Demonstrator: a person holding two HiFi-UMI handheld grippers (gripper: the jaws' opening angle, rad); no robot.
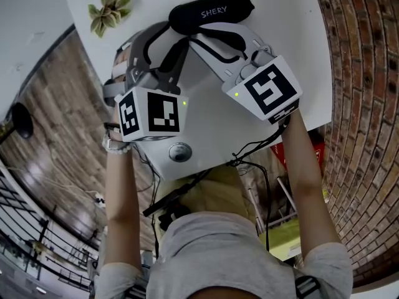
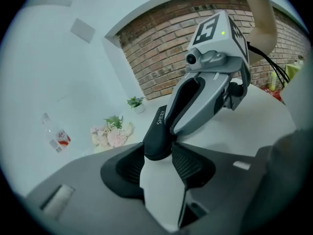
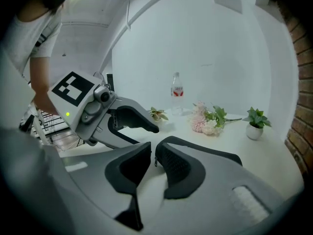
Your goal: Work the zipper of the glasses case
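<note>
**Zipper step: pull sits free between the right jaws**

The glasses case (image 1: 212, 12) lies on the white table (image 1: 305, 48). One end is clamped by the left gripper (image 2: 157, 152), jaws wide, pads against its sides. The right gripper (image 3: 152, 154) has its jaws slightly apart. The zipper pull (image 3: 155, 161) is in the gap and looks unpinched. Next, probably: close on the pull and draw it along the seam while the left braces.

Only legible text was "SHERY" in white on the black case (image 1: 212, 12), readable in both head and left gripper views; the bottle (image 3: 176, 94) label was unreadable.
</note>
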